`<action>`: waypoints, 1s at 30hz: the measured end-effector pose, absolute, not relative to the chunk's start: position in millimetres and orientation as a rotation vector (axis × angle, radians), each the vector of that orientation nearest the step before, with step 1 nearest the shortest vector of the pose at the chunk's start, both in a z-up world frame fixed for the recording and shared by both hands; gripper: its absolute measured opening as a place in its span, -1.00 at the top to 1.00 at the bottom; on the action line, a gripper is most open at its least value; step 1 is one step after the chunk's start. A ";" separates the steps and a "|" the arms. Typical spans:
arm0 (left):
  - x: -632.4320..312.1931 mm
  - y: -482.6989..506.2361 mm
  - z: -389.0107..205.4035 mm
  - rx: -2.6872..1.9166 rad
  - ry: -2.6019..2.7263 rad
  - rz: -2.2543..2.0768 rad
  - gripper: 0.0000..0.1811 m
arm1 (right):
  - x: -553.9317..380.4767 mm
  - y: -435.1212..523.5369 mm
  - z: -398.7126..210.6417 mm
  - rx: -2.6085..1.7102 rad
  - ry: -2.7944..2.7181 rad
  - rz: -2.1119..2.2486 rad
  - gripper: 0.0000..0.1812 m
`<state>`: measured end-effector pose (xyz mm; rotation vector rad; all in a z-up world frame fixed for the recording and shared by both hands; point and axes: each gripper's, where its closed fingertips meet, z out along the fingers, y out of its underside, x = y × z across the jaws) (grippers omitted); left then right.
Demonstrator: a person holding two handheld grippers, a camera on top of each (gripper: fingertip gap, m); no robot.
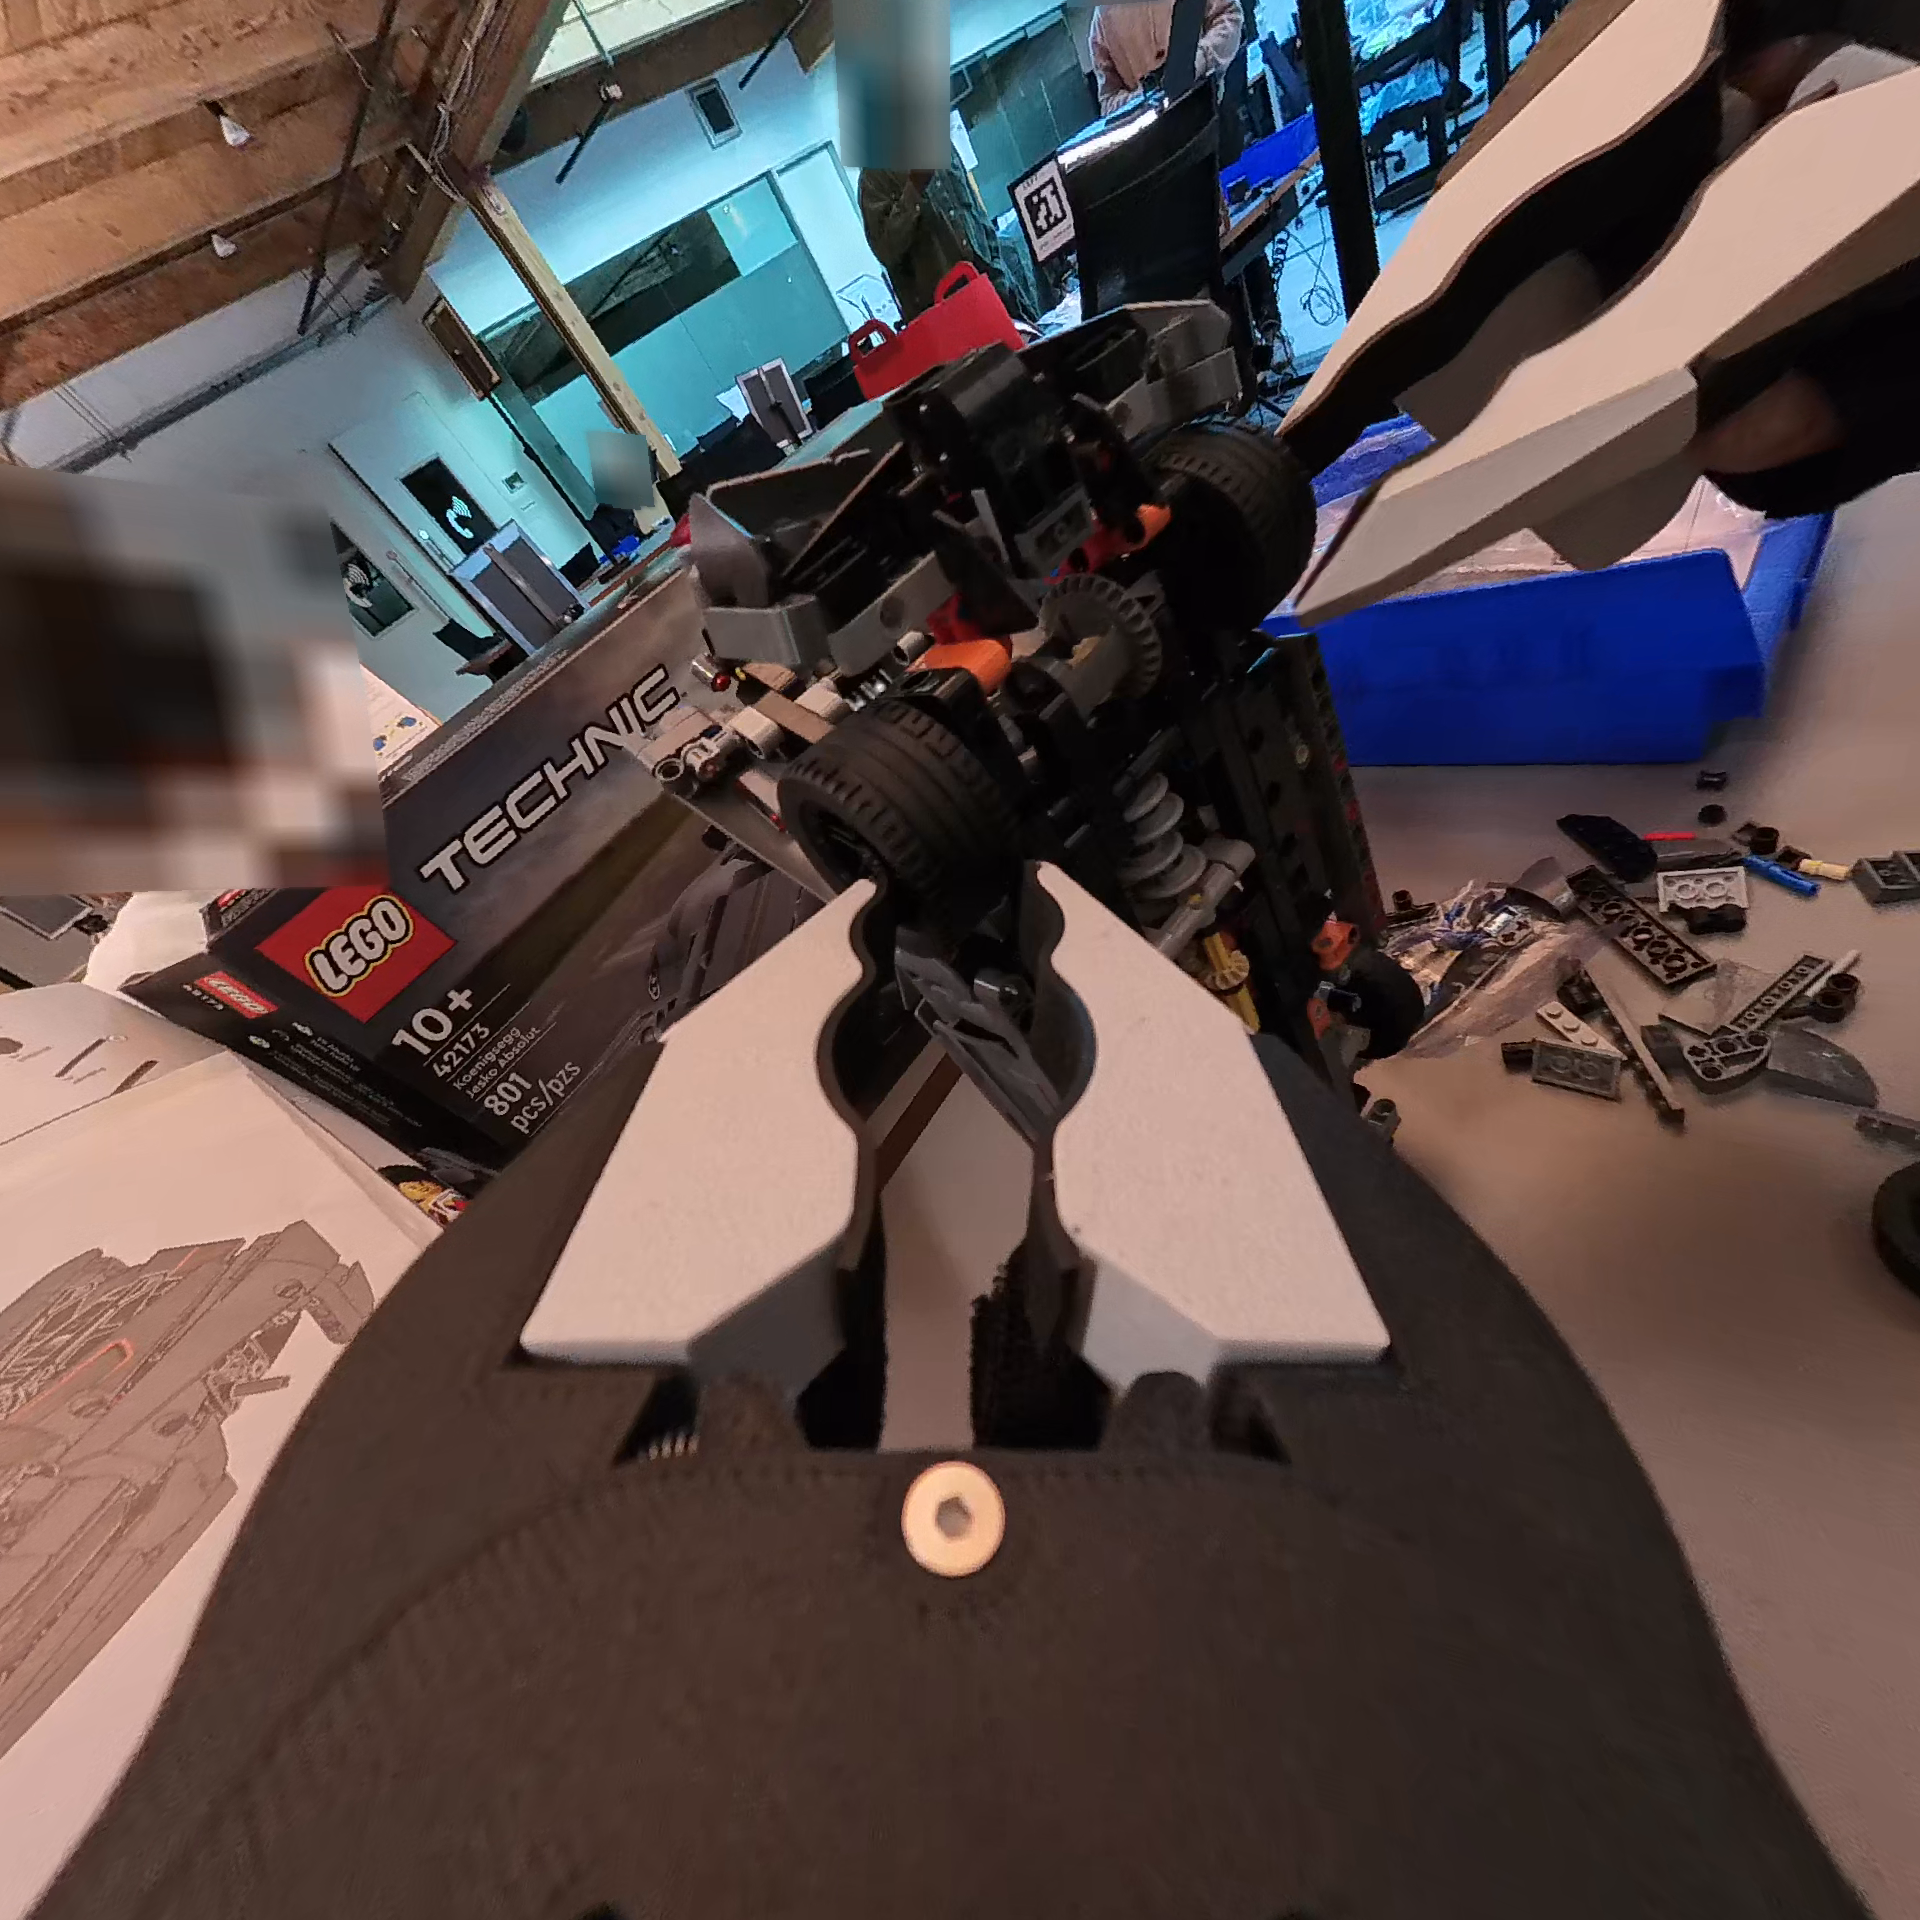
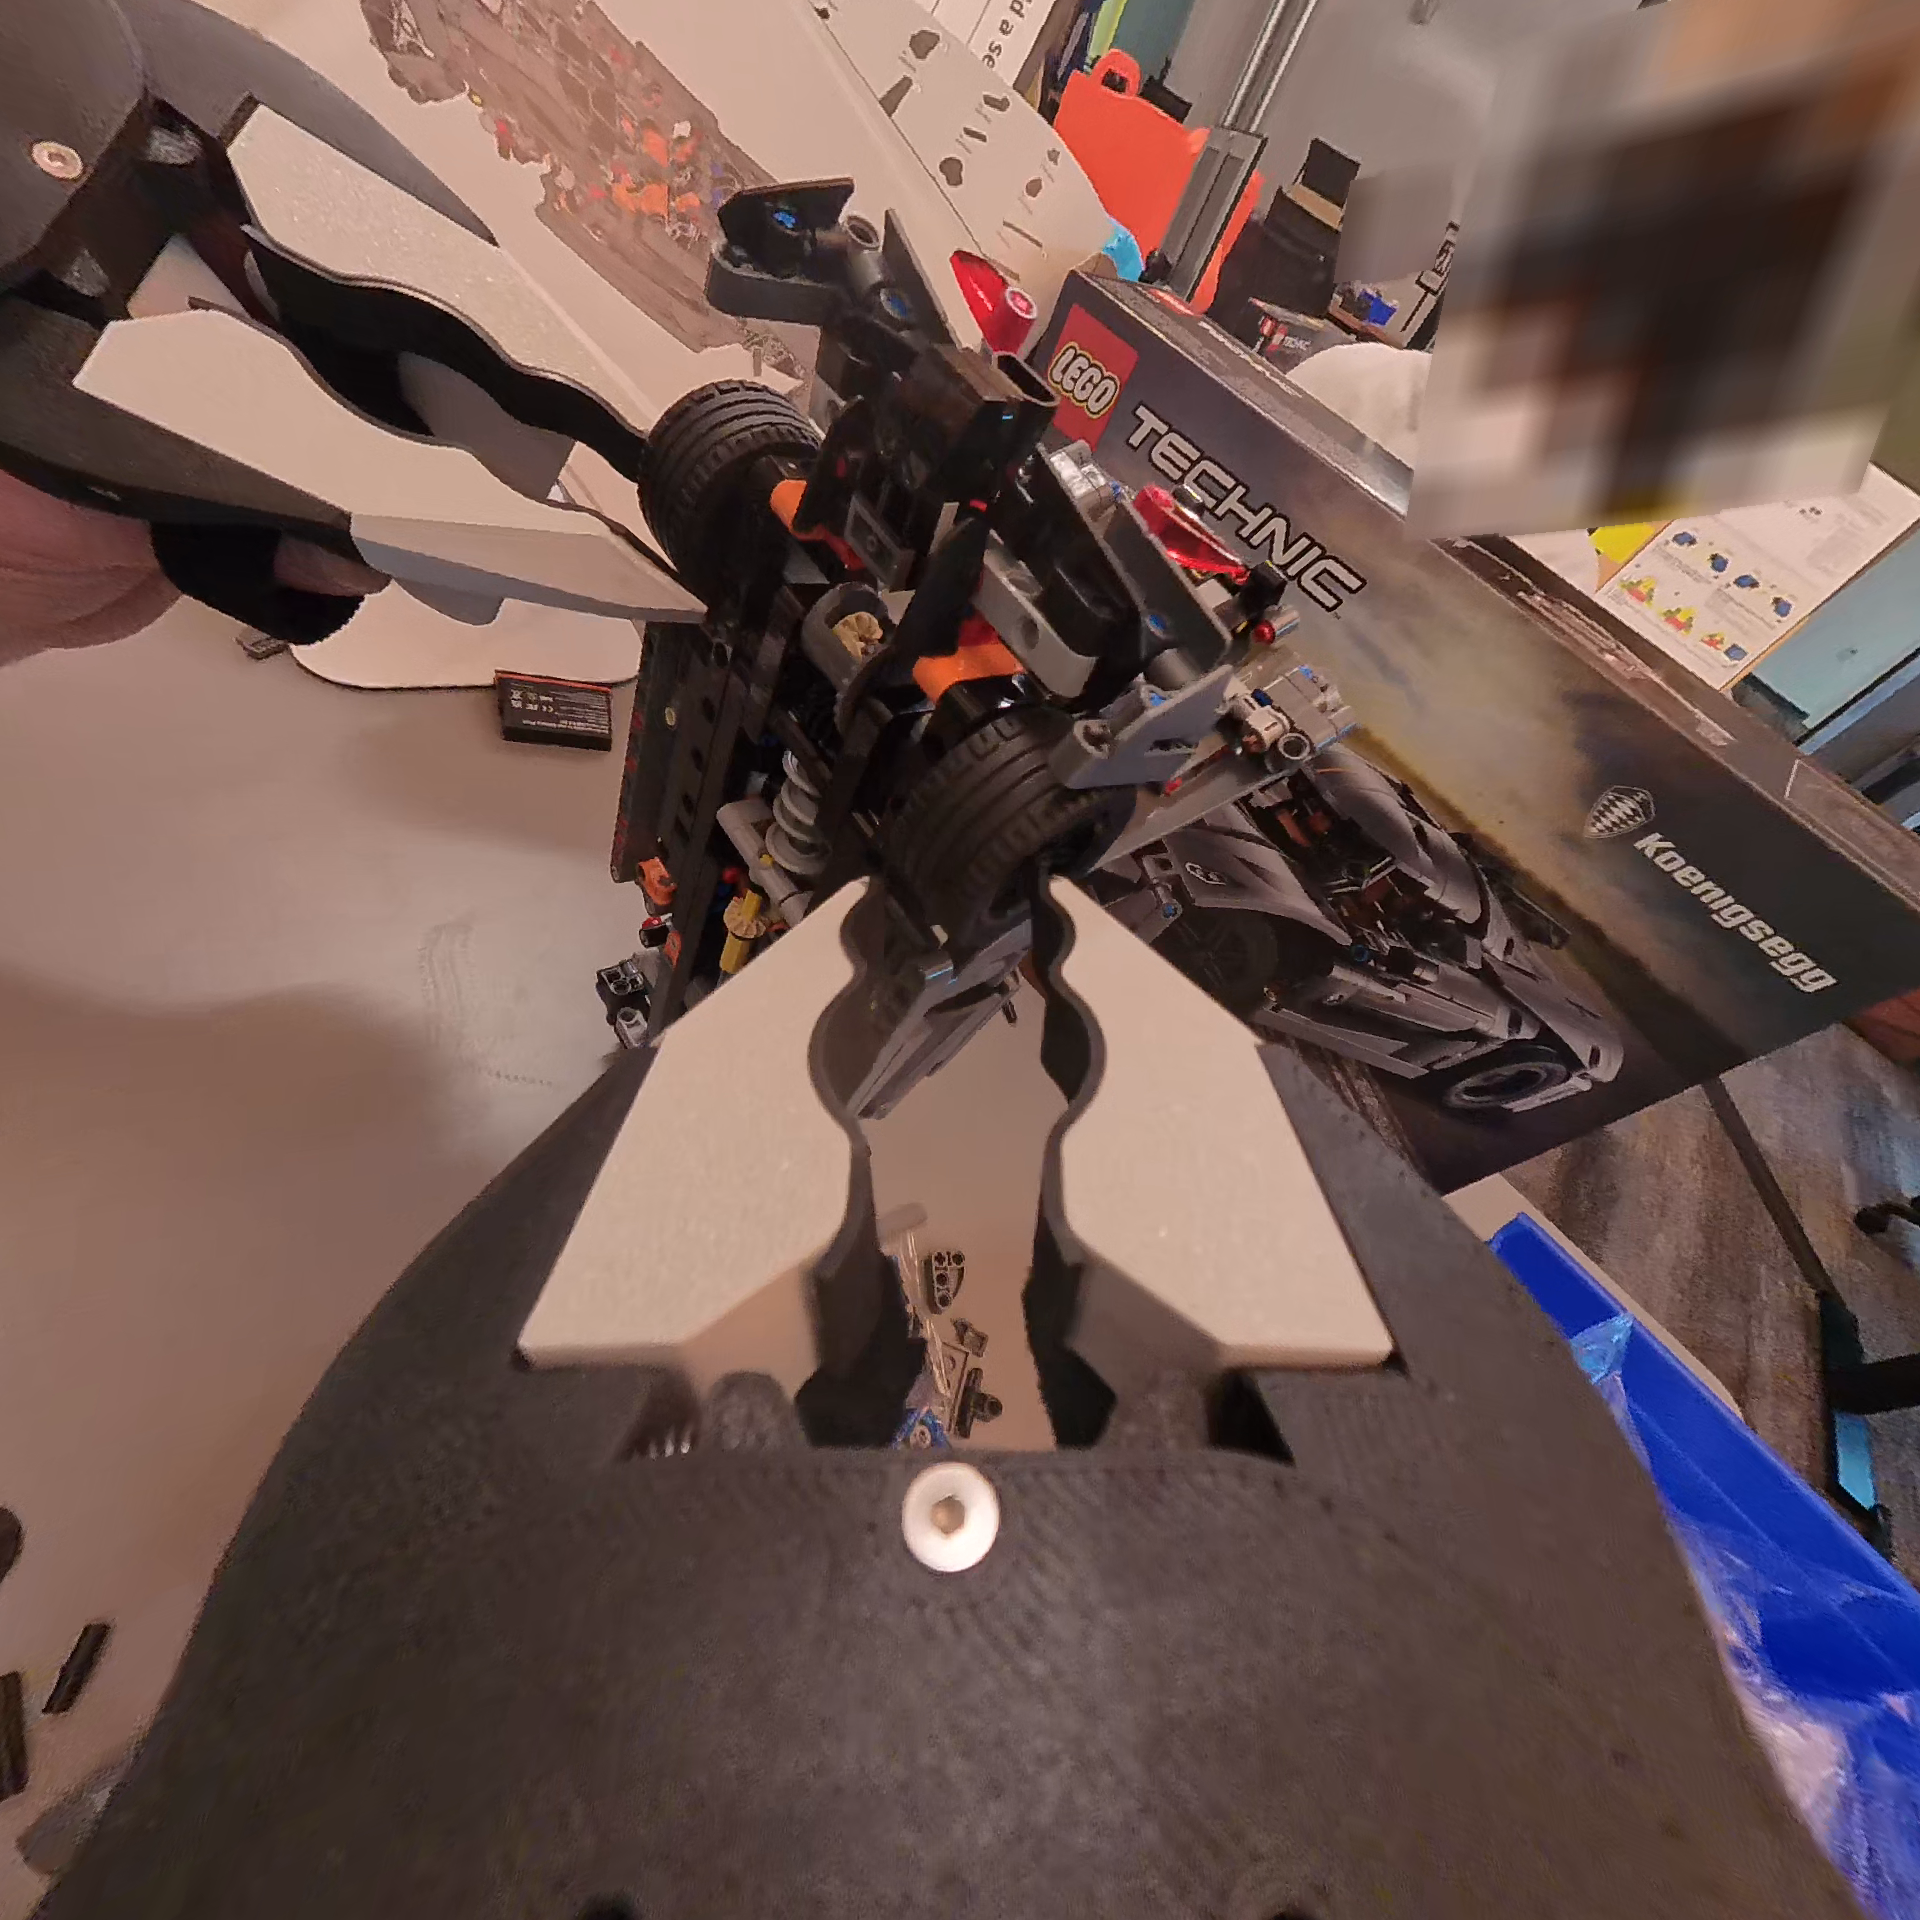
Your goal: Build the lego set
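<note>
Black car model (image 1: 997,665) upended | both grippers pinch it — set box (image 1: 499,831) behind, loose pieces (image 1: 1704,977) beside

Matt black plastic car model (image 1: 997,665), ribbed rubber tyre (image 1: 894,821), glossy cardboard box (image 1: 488,894)

both views are evenly and brightly lit from overhead, and a warm pinkish cast is laid over the pale grey tabletop (image 1: 1558,1299). a soft shadow is thrown across it in the right wrist view. straight lines are bent by strong wide-angle distortion toward the edges. the far room is tinted cyan. the corners are smeared.
</note>
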<state>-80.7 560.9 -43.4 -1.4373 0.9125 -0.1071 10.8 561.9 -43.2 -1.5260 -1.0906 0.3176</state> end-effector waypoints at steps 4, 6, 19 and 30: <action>-81.1 560.9 -43.4 -1.437 0.913 -0.105 0.76 | 11.3 563.2 -42.7 -1.517 -1.072 0.329 0.82; -81.3 561.0 -43.5 -1.437 0.914 -0.107 0.76 | 10.7 563.4 -43.7 -1.514 -1.073 0.333 0.84; -82.2 561.1 -44.5 -1.428 0.910 -0.115 0.76 | 11.0 564.4 -48.2 -1.492 -1.103 0.255 0.87; -83.3 562.3 -44.5 -1.429 0.912 -0.125 0.77 | 11.2 560.6 -44.6 -1.483 -1.109 0.289 0.89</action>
